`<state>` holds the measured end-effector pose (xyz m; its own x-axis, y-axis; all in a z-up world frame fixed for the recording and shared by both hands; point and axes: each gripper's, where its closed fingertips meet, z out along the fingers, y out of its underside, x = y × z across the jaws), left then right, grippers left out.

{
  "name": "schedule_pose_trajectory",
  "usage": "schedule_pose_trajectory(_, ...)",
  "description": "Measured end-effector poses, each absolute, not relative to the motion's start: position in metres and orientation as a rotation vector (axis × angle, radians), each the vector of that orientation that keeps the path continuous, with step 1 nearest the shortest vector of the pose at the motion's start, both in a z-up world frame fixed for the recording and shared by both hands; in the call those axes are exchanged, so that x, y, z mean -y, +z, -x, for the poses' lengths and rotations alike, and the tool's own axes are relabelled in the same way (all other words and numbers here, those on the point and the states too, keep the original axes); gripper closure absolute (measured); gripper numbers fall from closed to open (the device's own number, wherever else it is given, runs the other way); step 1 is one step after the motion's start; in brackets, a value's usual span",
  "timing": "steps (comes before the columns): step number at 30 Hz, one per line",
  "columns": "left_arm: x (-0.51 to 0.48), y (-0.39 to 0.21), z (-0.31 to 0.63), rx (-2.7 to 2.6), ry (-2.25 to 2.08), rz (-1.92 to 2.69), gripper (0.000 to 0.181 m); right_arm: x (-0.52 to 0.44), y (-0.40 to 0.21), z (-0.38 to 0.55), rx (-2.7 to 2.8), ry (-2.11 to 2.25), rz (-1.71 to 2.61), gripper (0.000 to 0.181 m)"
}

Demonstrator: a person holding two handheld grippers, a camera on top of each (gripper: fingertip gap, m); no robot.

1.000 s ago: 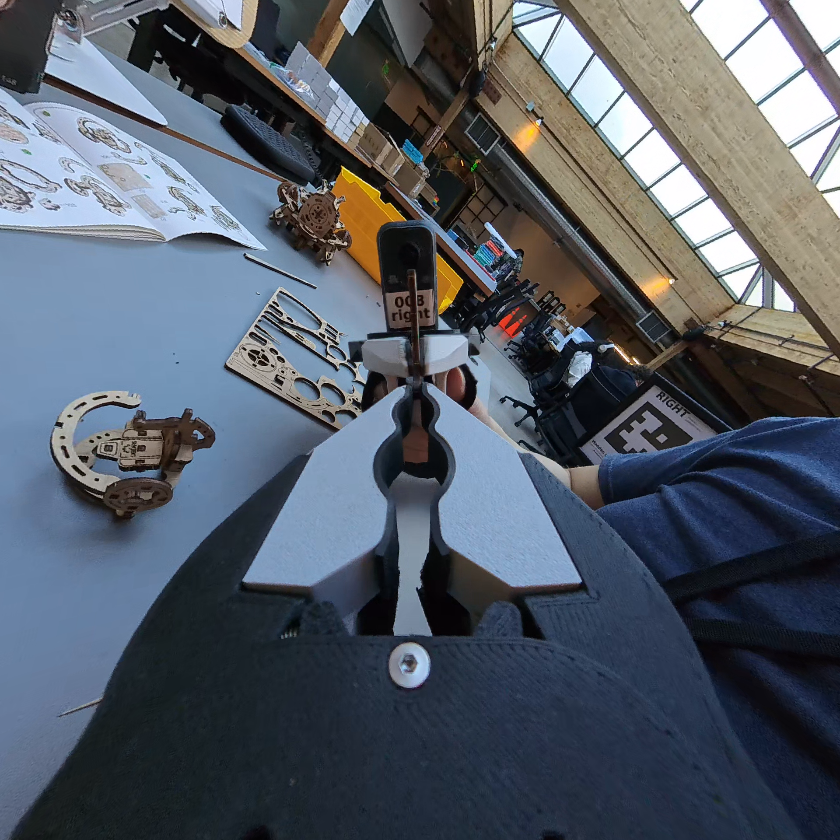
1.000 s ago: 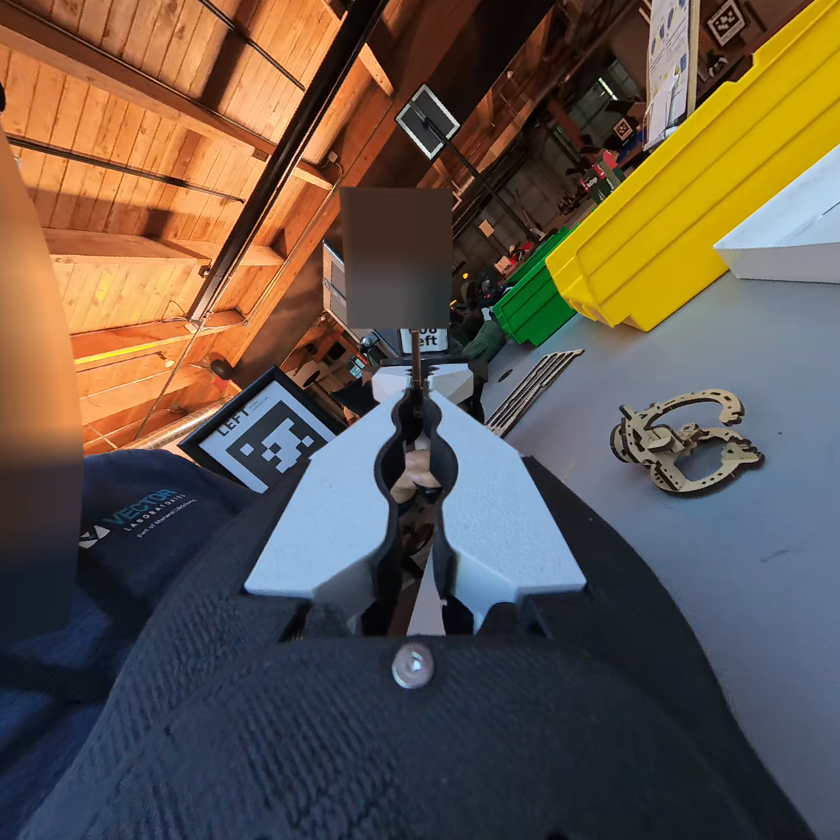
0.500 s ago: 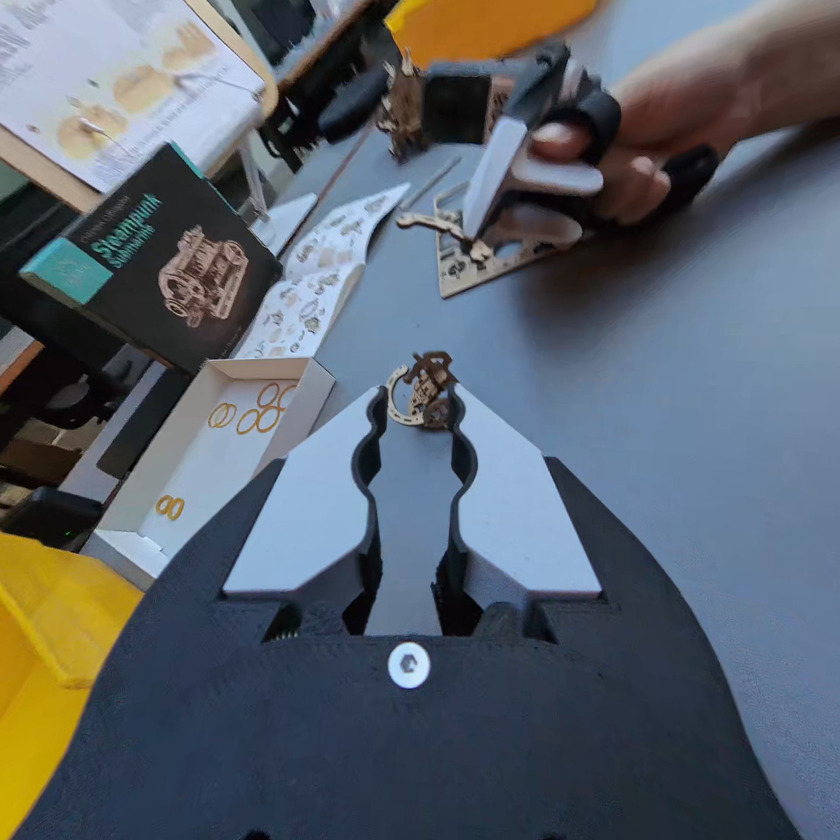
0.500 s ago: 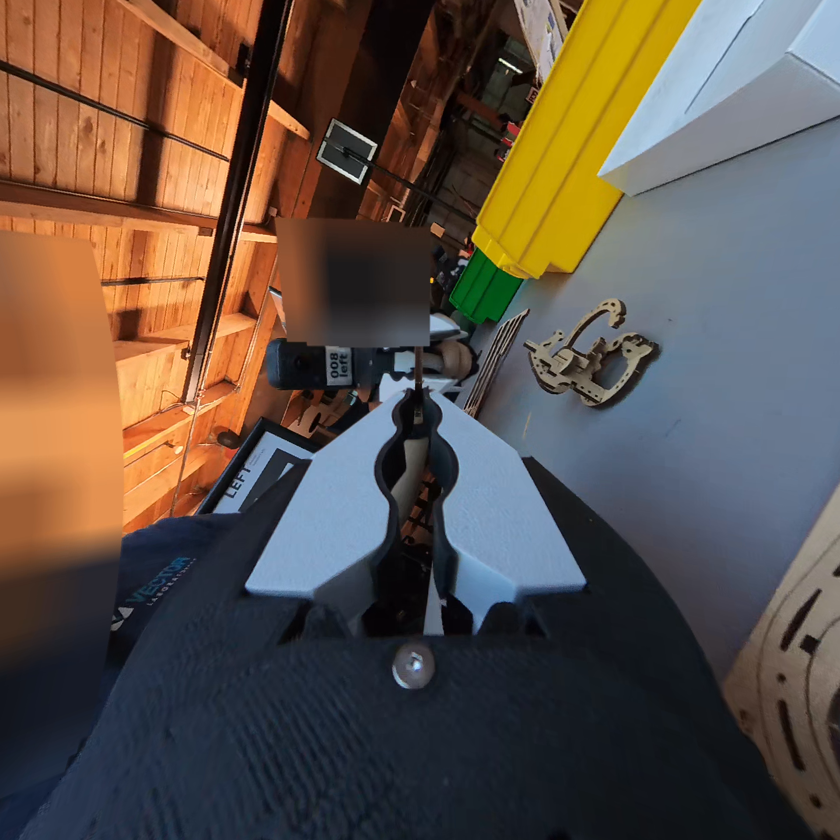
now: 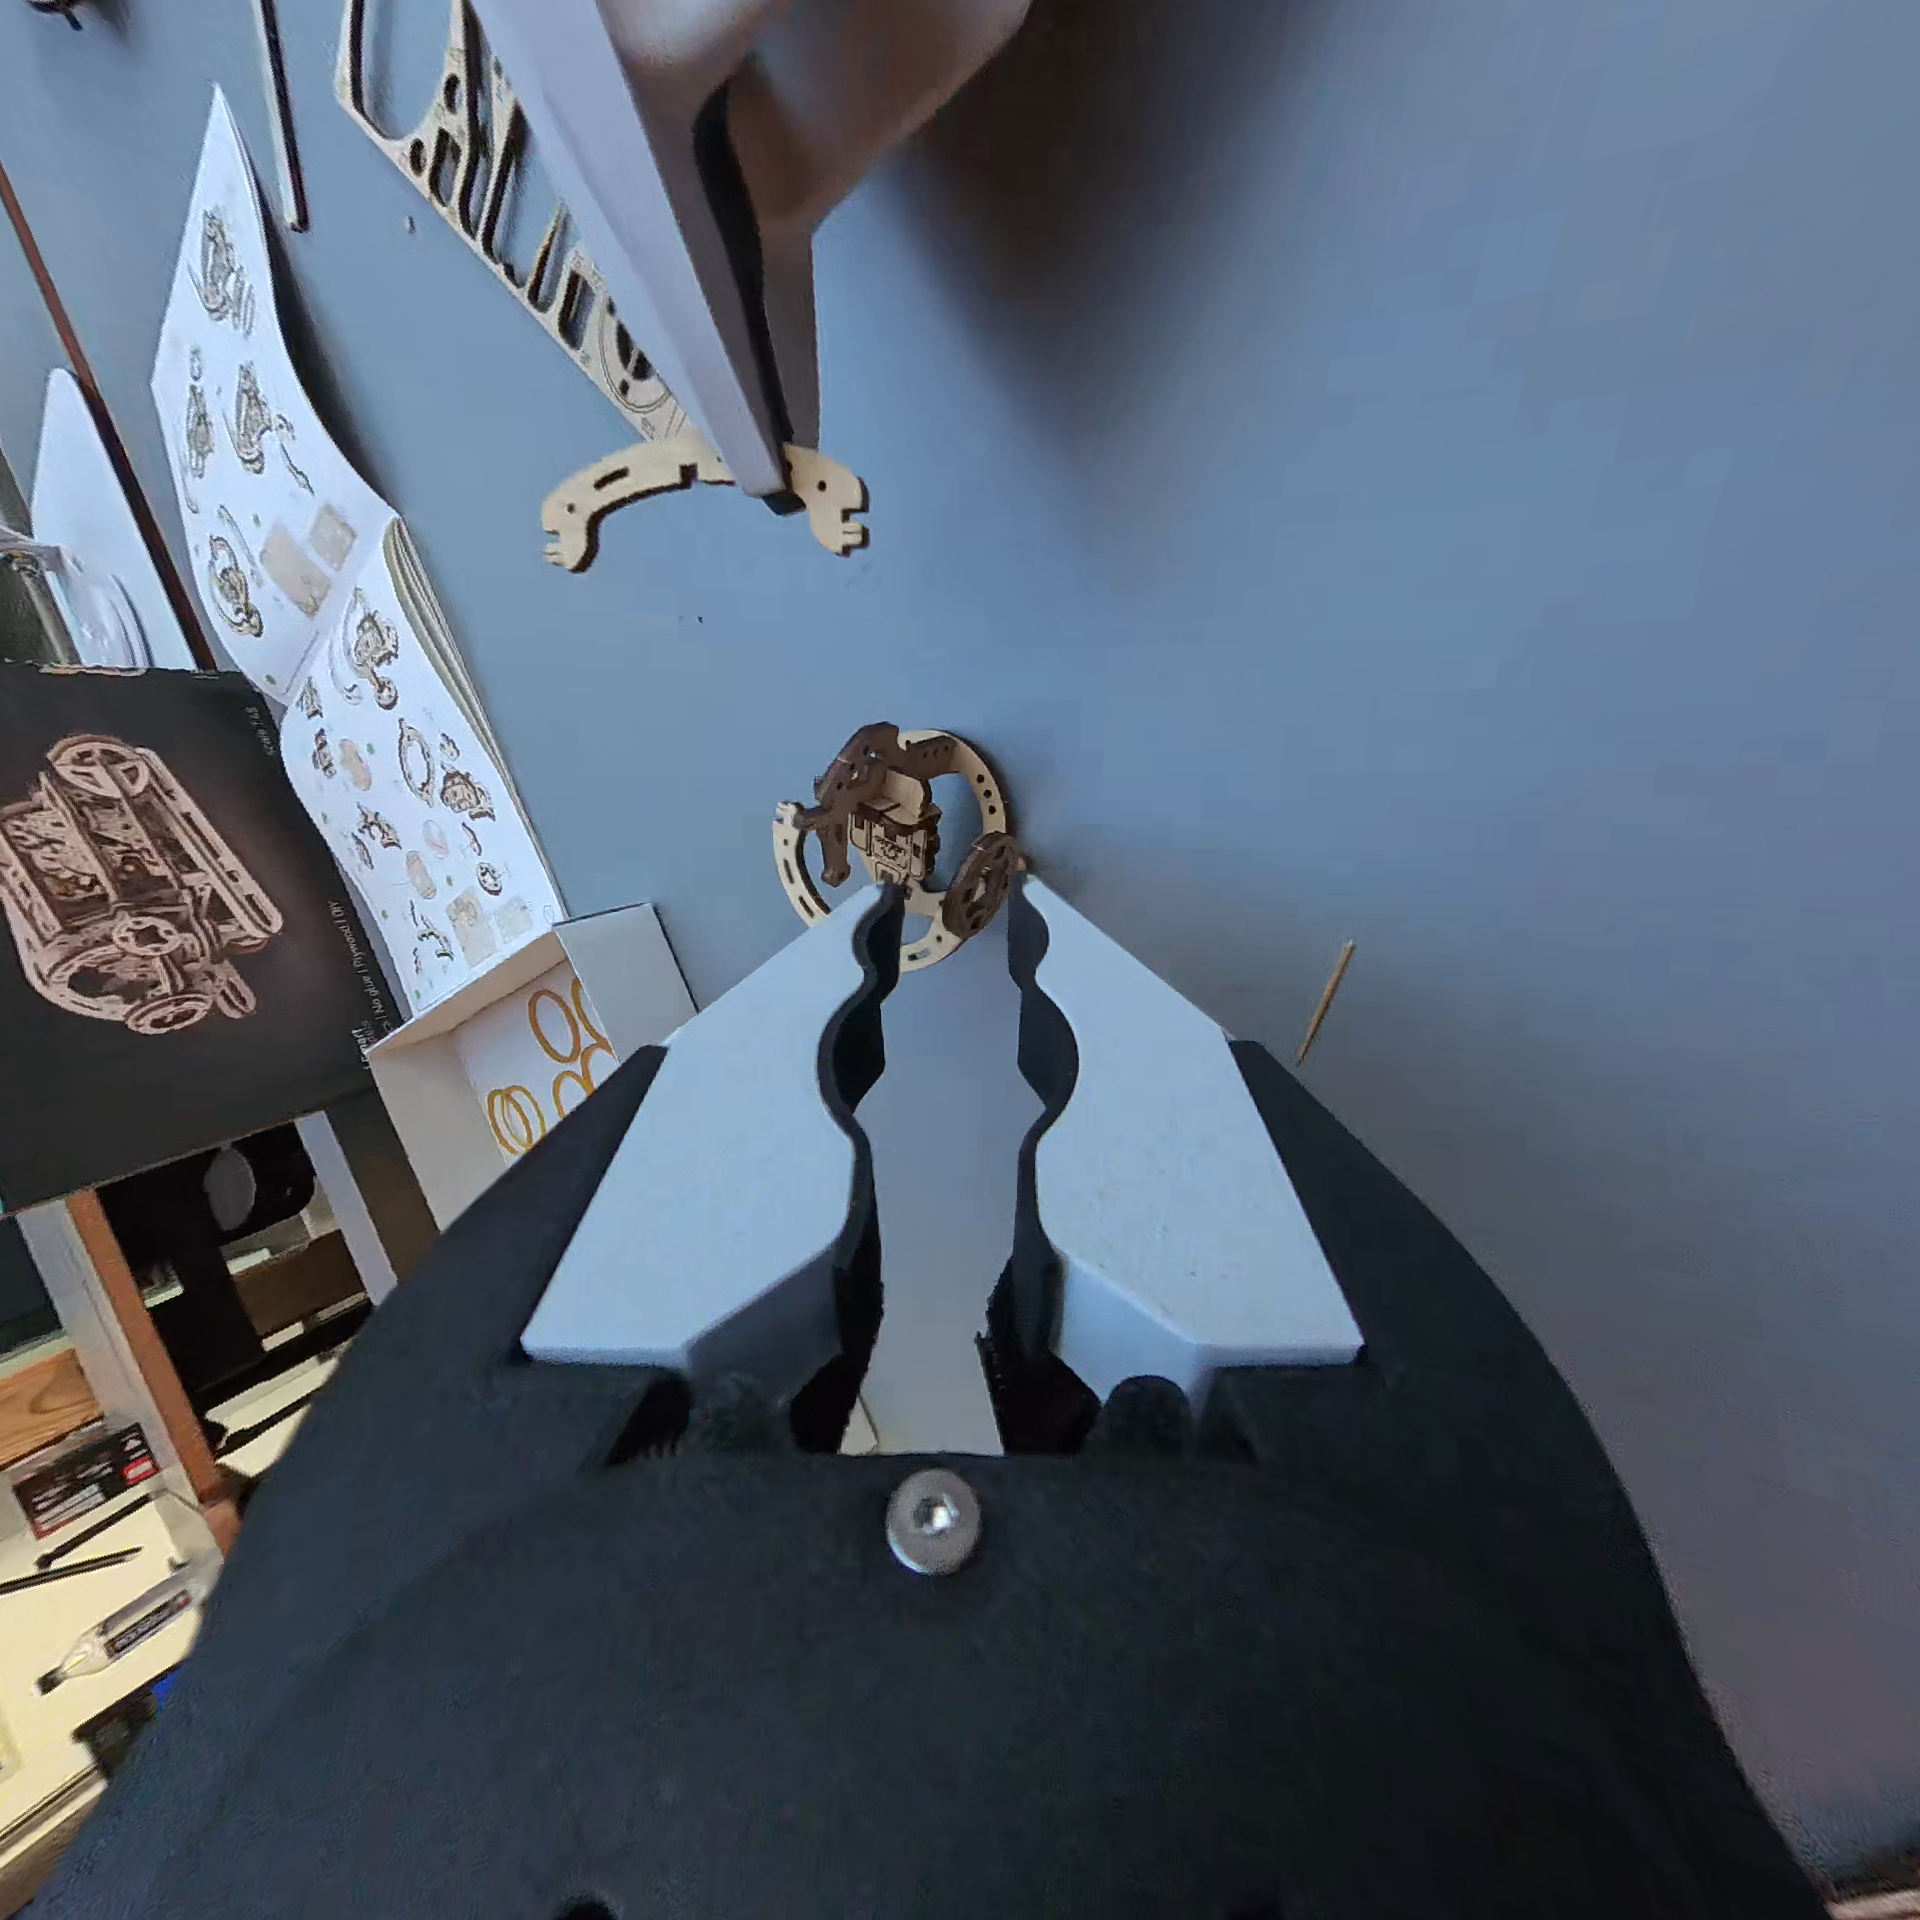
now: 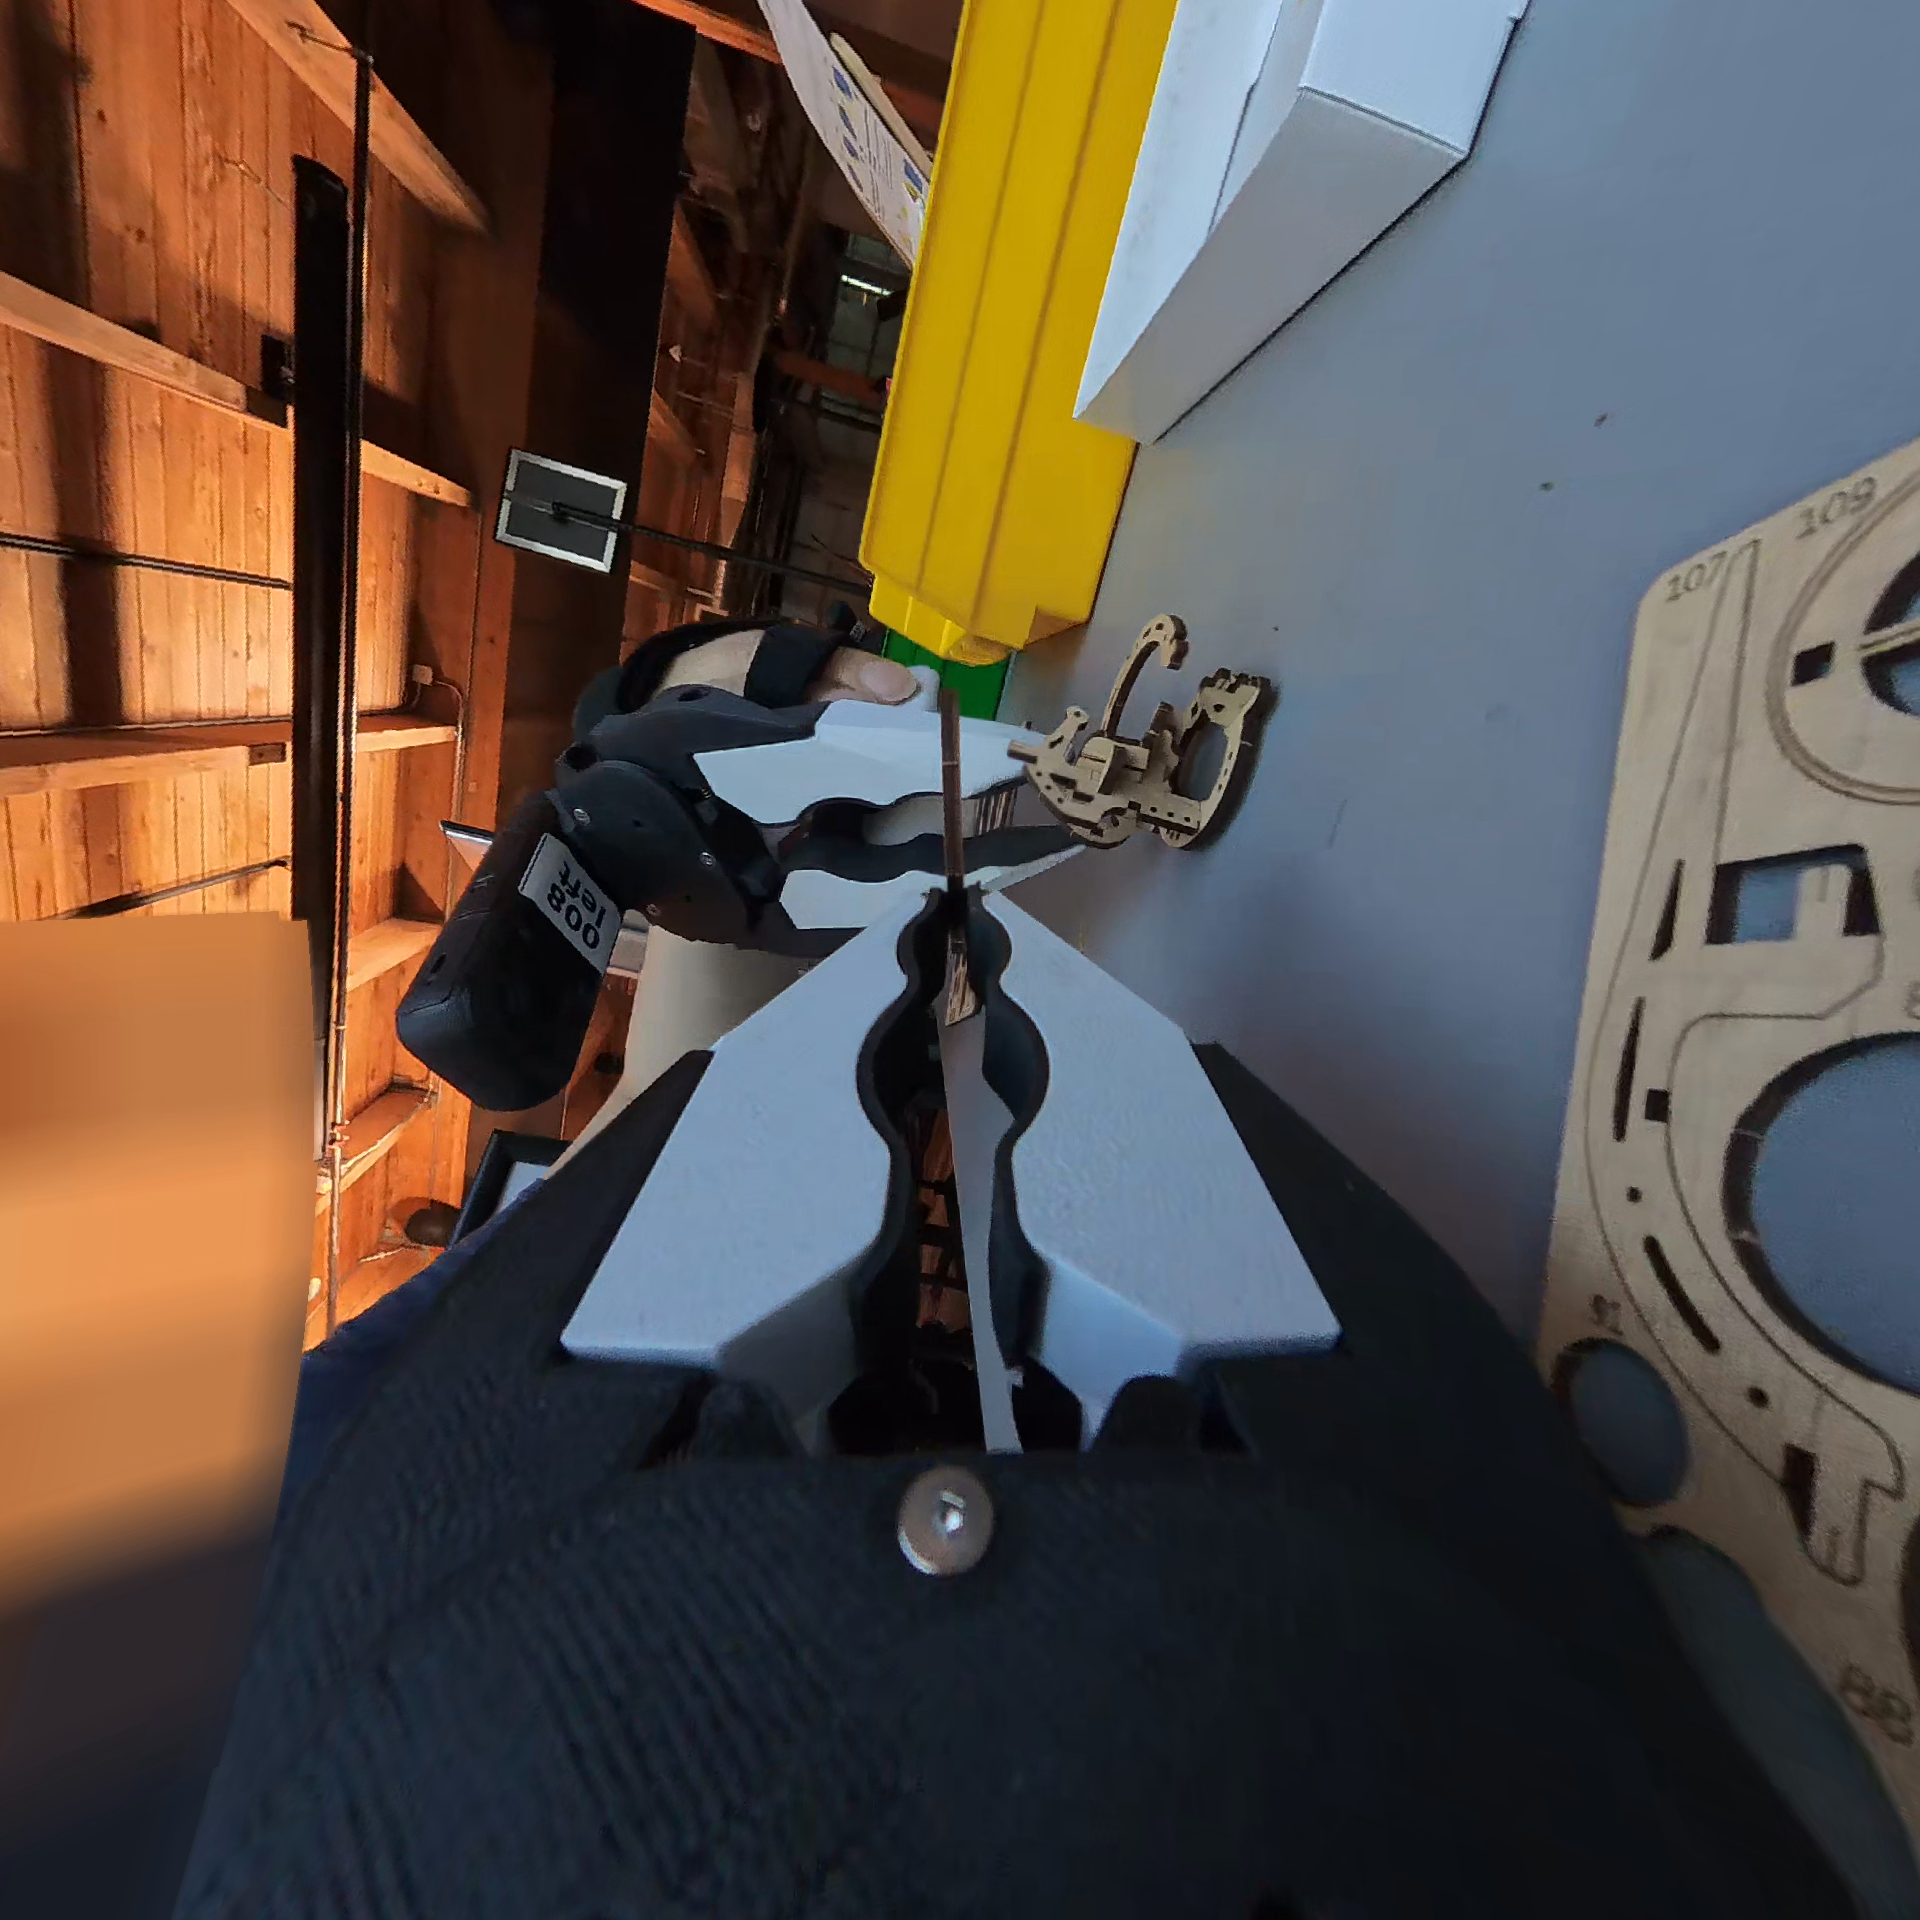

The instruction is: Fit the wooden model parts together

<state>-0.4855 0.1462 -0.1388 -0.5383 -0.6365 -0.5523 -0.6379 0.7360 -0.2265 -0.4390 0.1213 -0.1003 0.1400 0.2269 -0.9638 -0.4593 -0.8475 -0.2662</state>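
A small wooden assembly (image 5: 899, 842), a horseshoe-shaped ring with dark parts and a wheel, lies on the grey table (image 5: 1455, 727). My left gripper (image 5: 956, 891) is open and empty, with its fingertips at the assembly's near edge. My right gripper (image 6: 951, 906) is shut on a flat curved wooden part (image 6: 950, 800), which I see edge-on there. In the left wrist view the right gripper (image 5: 774, 488) holds that part (image 5: 623, 499) above the table, beyond the assembly. The right wrist view shows the left gripper (image 6: 1029, 800) beside the assembly (image 6: 1153, 764).
A wooden parts sheet (image 6: 1766, 1039) with cut-outs lies at the right, and also shows in the left wrist view (image 5: 488, 197). An instruction booklet (image 5: 312, 582), a black kit box (image 5: 135, 914), a white box of rubber rings (image 5: 520, 1060), a toothpick (image 5: 1325, 1003) and a yellow bin (image 6: 997, 416) surround the work area. The gap from one gripper's tips to the other's is roughly 7 cm. The toothpick (image 5: 1325, 1003) is about 6 cm from my left fingertips and 12 cm from my right.
My left gripper has let go of the thin part, opened, and swung down to the assembly on the table. My right gripper kept the part and moved towards the assembly.
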Motion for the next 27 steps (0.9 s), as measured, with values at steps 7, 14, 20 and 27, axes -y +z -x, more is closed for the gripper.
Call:
schedule_pose_trajectory(7, -0.146, -0.143, 0.486, -2.397, 0.025, 0.919, 0.174, -0.120, -0.104, 0.435, -0.251, 1.801, 1.900, 0.180)
schedule_pose_trajectory(14, -0.141, -0.143, 0.481, -2.400, -0.018, 0.993, 0.180, -0.118, -0.104, 0.436, -0.238, 1.801, 1.908, 0.181)
schedule_pose_trajectory(20, -0.113, -0.125, 0.463, -2.207, -0.290, 1.186, 0.180, -0.124, -0.103, 0.432, -0.273, 1.802, 1.902, 0.180)
schedule_pose_trajectory(27, -0.099, -0.104, 0.451, -2.054, -0.475, 1.326, 0.181, -0.120, -0.096, 0.433, -0.335, 1.937, 1.906, 0.181)
